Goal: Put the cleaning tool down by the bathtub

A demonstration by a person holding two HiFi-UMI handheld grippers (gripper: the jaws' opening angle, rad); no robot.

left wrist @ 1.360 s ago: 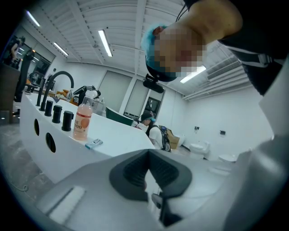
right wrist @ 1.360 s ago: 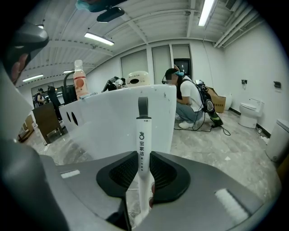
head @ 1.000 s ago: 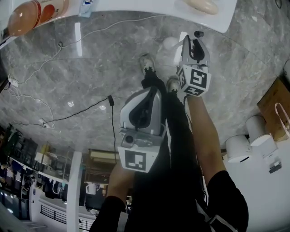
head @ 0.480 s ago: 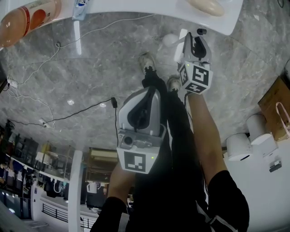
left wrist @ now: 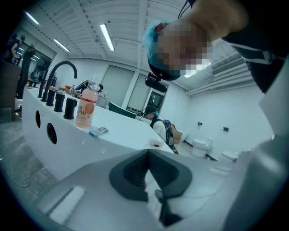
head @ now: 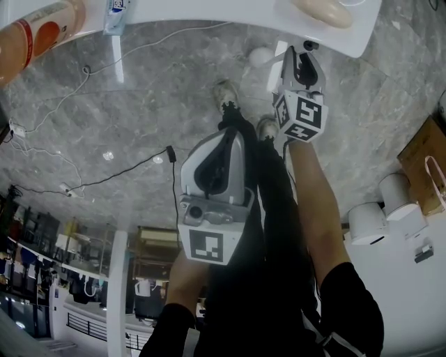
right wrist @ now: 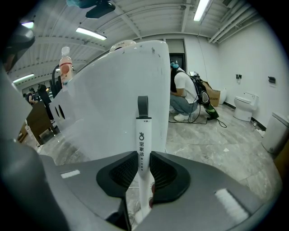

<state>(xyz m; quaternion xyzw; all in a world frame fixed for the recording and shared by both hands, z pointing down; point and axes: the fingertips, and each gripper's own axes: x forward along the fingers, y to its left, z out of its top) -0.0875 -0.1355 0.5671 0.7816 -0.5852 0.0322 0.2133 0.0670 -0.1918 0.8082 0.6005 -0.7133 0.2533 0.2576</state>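
**Head view.**
- Bathtub [head: 209,10]: white rim along the top edge. A peach-coloured bottle [head: 38,35] and a small tube [head: 116,14] lie on it.
- Floor [head: 139,97]: grey marble with a thin black cable [head: 132,170] across it.
- Left gripper [head: 226,143]: held over the person's dark trouser legs [head: 272,209], pointing toward the tub.
- Right gripper [head: 301,68]: further out, near the tub's end.
- Cleaning tool [head: 276,70]: a white sliver beside the right gripper. The rest is hidden, so its full shape is uncertain here.

**Left gripper view.**
- Dark pads meet at their tips, with nothing seen pinched between them.
- Beyond them, the tub deck carries a black faucet [left wrist: 58,72], the bottle and the small tube.
- White toilets [left wrist: 198,146] stand far back.

**Right gripper view.**
- Pads are clamped on the tool's slim white handle, which is printed with a logo.
- The handle stands upright between them, ending in a grey hanging loop [right wrist: 142,106].
- The tool is carried off the floor, right before the tub's white outer wall. Contact with the wall cannot be told.
- A person crouches [right wrist: 183,97] in the background among cables.
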